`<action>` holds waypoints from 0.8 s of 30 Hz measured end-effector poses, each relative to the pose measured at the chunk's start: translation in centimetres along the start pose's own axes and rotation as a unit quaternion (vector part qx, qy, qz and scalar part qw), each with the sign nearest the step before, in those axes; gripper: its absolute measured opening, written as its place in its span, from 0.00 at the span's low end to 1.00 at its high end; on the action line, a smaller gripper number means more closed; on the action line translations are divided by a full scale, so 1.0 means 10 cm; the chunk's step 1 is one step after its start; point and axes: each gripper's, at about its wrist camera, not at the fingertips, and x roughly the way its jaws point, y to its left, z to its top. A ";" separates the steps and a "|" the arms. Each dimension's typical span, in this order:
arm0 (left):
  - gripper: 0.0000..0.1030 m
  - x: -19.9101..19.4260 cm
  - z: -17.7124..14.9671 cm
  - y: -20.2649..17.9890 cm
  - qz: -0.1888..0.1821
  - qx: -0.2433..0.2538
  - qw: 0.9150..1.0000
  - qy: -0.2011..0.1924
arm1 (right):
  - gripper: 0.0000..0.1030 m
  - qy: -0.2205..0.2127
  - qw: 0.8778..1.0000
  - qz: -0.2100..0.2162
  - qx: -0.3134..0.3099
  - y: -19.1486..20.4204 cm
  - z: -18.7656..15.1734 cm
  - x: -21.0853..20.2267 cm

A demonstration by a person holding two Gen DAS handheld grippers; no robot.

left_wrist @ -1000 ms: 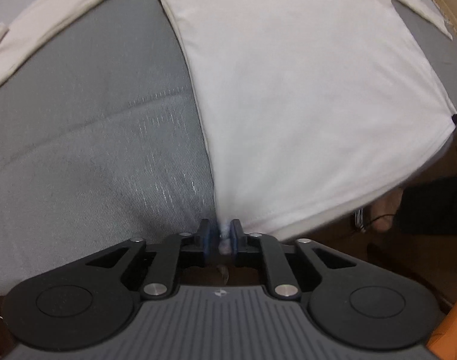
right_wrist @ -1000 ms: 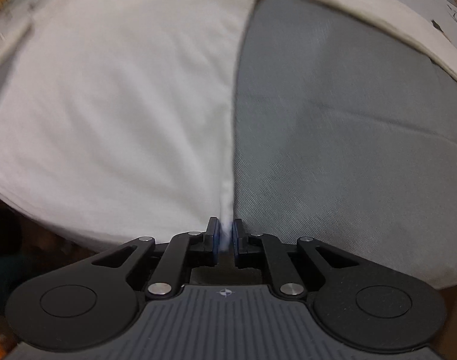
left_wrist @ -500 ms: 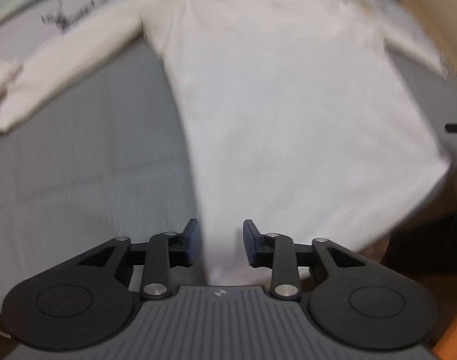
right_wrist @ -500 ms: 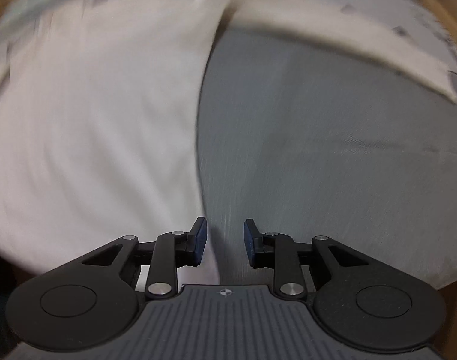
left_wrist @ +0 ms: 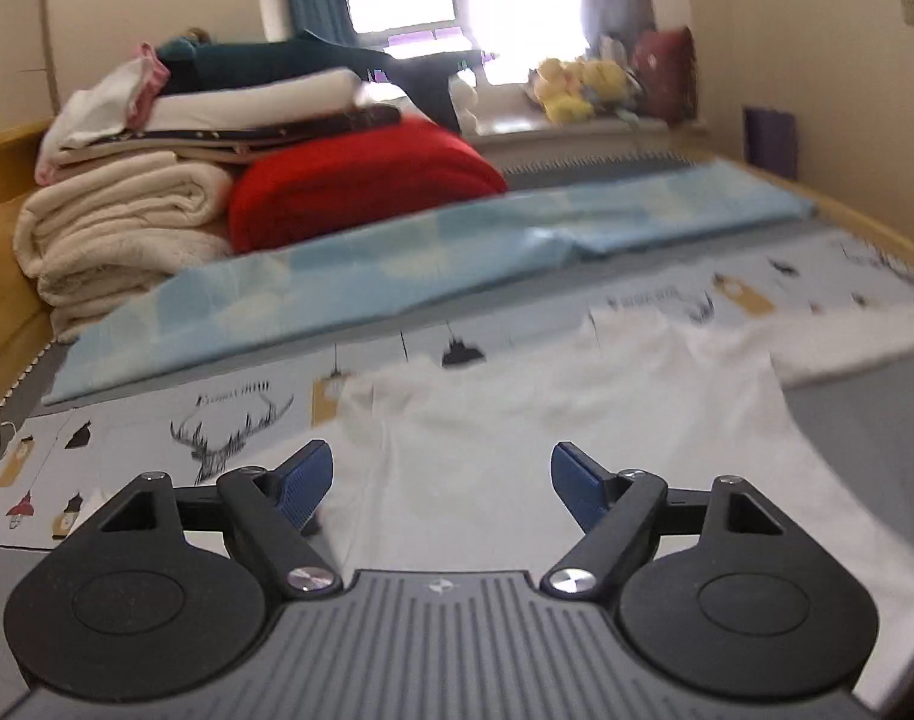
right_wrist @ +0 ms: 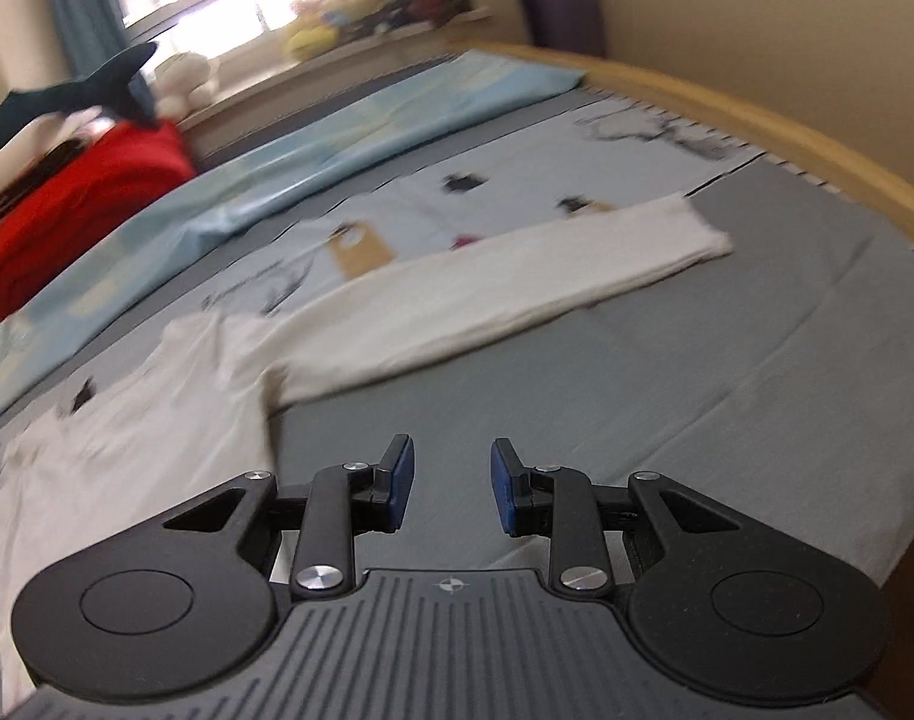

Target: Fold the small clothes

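A white long-sleeved shirt (left_wrist: 547, 420) lies spread flat on the grey bed cover (right_wrist: 667, 384). In the left wrist view my left gripper (left_wrist: 439, 480) hovers above the shirt's body, its jaws opening wide with nothing between them. In the right wrist view the shirt's body (right_wrist: 133, 438) lies at the left and one sleeve (right_wrist: 505, 282) stretches away to the right. My right gripper (right_wrist: 451, 486) is open over bare grey cover just right of the shirt, holding nothing.
A light blue folded sheet (left_wrist: 397, 282) lies across the bed beyond the shirt. Stacked cream blankets (left_wrist: 115, 222) and a red blanket (left_wrist: 361, 186) sit at the far left. A wooden bed rail (right_wrist: 787, 120) runs along the right edge. Plush toys (left_wrist: 571, 90) line the windowsill.
Both grippers let go of the shirt's bottom hem and opened. Both lifted and tilted up, so the far end of the bed and the window came into view.
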 end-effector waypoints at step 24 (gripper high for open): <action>0.81 1.00 0.53 0.34 0.036 -0.105 0.992 0.067 | 0.34 -0.045 0.917 -0.013 0.396 -1.28 0.45 1.78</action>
